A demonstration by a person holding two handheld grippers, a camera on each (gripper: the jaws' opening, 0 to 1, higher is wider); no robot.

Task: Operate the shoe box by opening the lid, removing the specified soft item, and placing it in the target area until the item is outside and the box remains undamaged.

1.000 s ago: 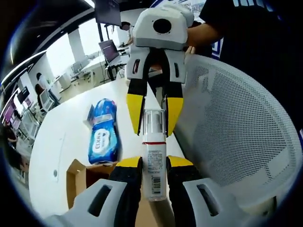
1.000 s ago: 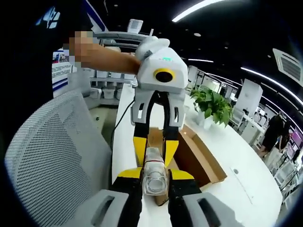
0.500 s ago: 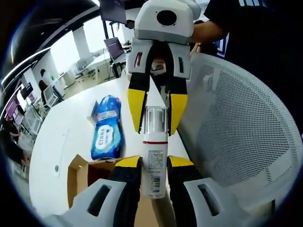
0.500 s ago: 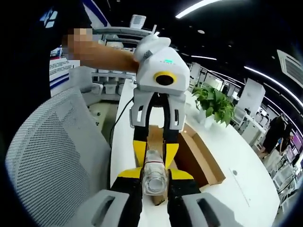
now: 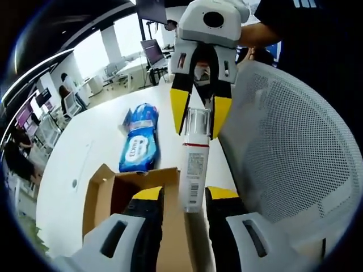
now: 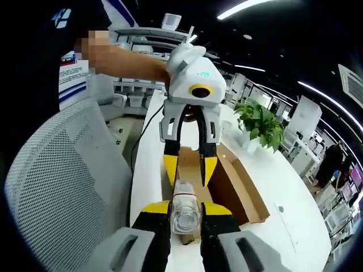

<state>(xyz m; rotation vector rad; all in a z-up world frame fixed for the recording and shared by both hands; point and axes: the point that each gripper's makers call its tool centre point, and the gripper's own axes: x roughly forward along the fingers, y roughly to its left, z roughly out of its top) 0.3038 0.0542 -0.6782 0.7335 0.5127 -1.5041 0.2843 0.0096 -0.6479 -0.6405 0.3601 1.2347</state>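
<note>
A white bottle (image 5: 194,170) with a clear cap, a red band and a printed label hangs in the air above the table edge. My right gripper (image 5: 199,116) is shut on its cap end; in the right gripper view that cap (image 6: 185,211) sits between my right gripper's (image 6: 185,208) yellow tips. My left gripper (image 5: 186,195) is open, its jaws standing clear on either side of the bottle's base. From the right gripper view, my left gripper (image 6: 189,170) shows spread fingers. An open brown cardboard box (image 5: 108,195) lies below. A blue soft pack of wipes (image 5: 139,146) lies on the table beyond it.
A white mesh chair back (image 5: 283,147) stands close beside the table edge (image 6: 57,181). The white table (image 5: 79,153) stretches away past the box (image 6: 241,190). A potted green plant (image 6: 258,124) stands farther along. People and desks fill the background.
My left gripper's jaws have opened off the bottle's base and drawn back a little. The right gripper keeps its hold on the cap end.
</note>
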